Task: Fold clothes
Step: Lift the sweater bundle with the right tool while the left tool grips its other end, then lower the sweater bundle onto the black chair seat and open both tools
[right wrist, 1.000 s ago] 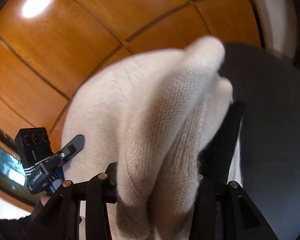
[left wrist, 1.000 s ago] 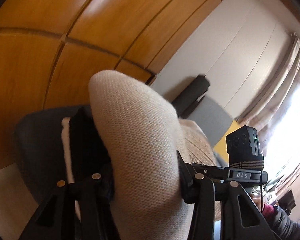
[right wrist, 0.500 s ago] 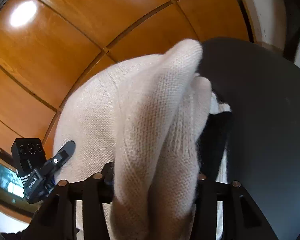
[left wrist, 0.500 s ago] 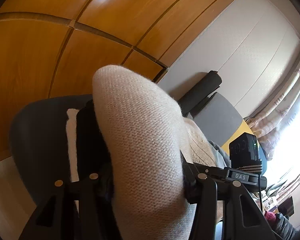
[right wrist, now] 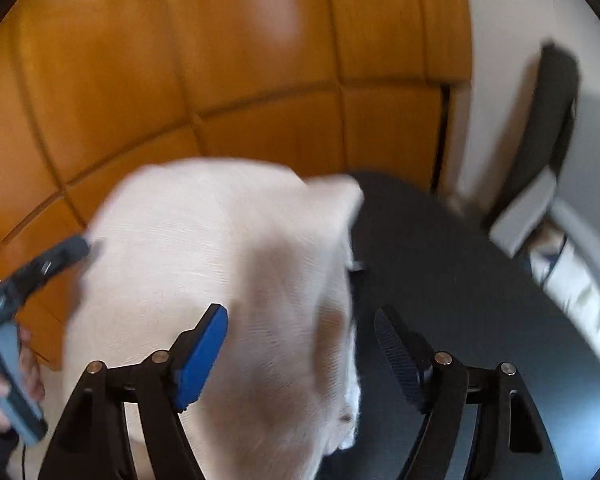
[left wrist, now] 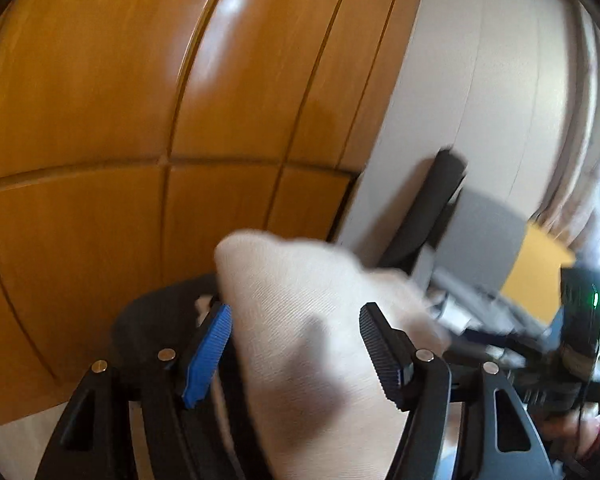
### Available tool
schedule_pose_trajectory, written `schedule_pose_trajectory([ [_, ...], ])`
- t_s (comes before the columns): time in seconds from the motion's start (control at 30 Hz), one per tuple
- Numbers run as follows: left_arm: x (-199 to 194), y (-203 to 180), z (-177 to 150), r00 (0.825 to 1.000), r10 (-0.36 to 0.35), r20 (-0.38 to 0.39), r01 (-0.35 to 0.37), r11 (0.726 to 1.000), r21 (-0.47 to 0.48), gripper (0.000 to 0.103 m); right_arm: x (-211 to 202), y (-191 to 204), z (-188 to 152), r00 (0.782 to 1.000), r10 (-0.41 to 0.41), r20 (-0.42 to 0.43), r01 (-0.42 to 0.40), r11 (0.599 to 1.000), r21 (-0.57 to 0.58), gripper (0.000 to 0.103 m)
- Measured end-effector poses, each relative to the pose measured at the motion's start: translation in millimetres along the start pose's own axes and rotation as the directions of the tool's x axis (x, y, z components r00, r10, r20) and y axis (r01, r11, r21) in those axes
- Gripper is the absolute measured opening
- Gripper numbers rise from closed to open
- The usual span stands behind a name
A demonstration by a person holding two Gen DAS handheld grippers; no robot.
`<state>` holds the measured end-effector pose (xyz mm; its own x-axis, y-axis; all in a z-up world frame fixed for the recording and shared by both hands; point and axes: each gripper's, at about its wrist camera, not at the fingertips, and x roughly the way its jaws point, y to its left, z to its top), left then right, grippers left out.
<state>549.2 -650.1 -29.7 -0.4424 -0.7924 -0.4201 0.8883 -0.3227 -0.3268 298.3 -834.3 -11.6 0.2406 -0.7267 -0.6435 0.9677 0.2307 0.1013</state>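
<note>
A cream knitted sweater [left wrist: 300, 328] lies bunched between the fingers of my left gripper [left wrist: 296, 344], whose jaws stand wide apart with the blue pad [left wrist: 208, 352] clear of the cloth. In the right wrist view the same sweater [right wrist: 220, 280] fills the space between the fingers of my right gripper [right wrist: 300, 352], also spread open. The sweater hangs over a dark round table [right wrist: 440, 280]. The left gripper [right wrist: 32, 268] shows at the left edge of the right wrist view. Both views are blurred by motion.
Orange wooden wardrobe doors [left wrist: 140, 120] stand close behind. A white wall [left wrist: 480, 100] and a dark chair back [left wrist: 432, 208] are to the right, with a curtain and bright window [left wrist: 596, 160] further right.
Both grippers were shut on the sweater before; now both have opened and pulled back, and the sweater has dropped lower between the fingers.
</note>
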Motion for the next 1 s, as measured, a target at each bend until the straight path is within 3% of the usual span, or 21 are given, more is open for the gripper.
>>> schedule_pose_trajectory([
  [0.03,-1.3,-3.5,1.4,0.999,-0.033,-0.001,0.033,0.999,-0.003,0.068,-29.0,-1.9,-15.9,0.999,0.032,0.015,-0.031,0.999,-0.027,0.076],
  [0.13,35.8,-33.8,2.0,0.997,-0.011,-0.081,0.014,0.999,0.036,0.068,-34.9,12.3,-23.1,0.991,0.135,-0.014,-0.136,0.987,-0.088,0.076],
  [0.27,65.1,-35.8,-21.3,0.976,0.100,-0.193,-0.077,0.989,0.124,0.071,23.7,22.2,-48.0,0.980,0.085,-0.179,-0.098,0.993,-0.066,0.075],
  [0.4,65.9,-21.0,-24.7,0.976,0.084,-0.201,-0.067,0.994,0.089,0.077,48.7,14.9,-57.6,0.976,0.089,-0.199,-0.091,0.996,0.000,0.075],
  [0.57,59.3,-19.6,-20.4,0.978,0.079,-0.192,-0.069,0.996,0.059,0.080,52.6,19.6,-44.1,0.979,0.072,-0.190,-0.077,0.997,-0.020,0.075],
  [0.63,52.4,-24.5,-17.0,0.980,0.111,-0.163,-0.106,0.993,0.043,0.080,52.0,19.8,-40.6,0.981,0.061,-0.182,-0.064,0.998,-0.013,0.075],
  [0.77,25.9,-34.3,-13.4,0.966,0.244,-0.086,-0.244,0.970,0.017,0.080,39.5,23.7,-28.1,0.990,0.001,-0.140,-0.001,1.000,0.002,0.075],
  [0.87,0.3,-41.9,-10.0,0.949,0.312,-0.048,-0.313,0.950,-0.010,0.080,19.0,32.6,-12.6,0.993,-0.099,-0.065,0.099,0.995,-0.012,0.083],
  [0.93,-12.1,-48.4,-7.4,0.929,0.369,-0.028,-0.369,0.929,-0.019,0.080,0.0,36.1,-6.8,0.982,-0.188,0.005,0.188,0.982,-0.019,0.088],
  [1.0,-24.5,-54.8,-6.8,0.913,0.407,-0.018,-0.407,0.913,-0.023,0.080,-32.8,57.9,-7.1,0.963,-0.263,0.060,0.265,0.964,-0.017,0.103],
])
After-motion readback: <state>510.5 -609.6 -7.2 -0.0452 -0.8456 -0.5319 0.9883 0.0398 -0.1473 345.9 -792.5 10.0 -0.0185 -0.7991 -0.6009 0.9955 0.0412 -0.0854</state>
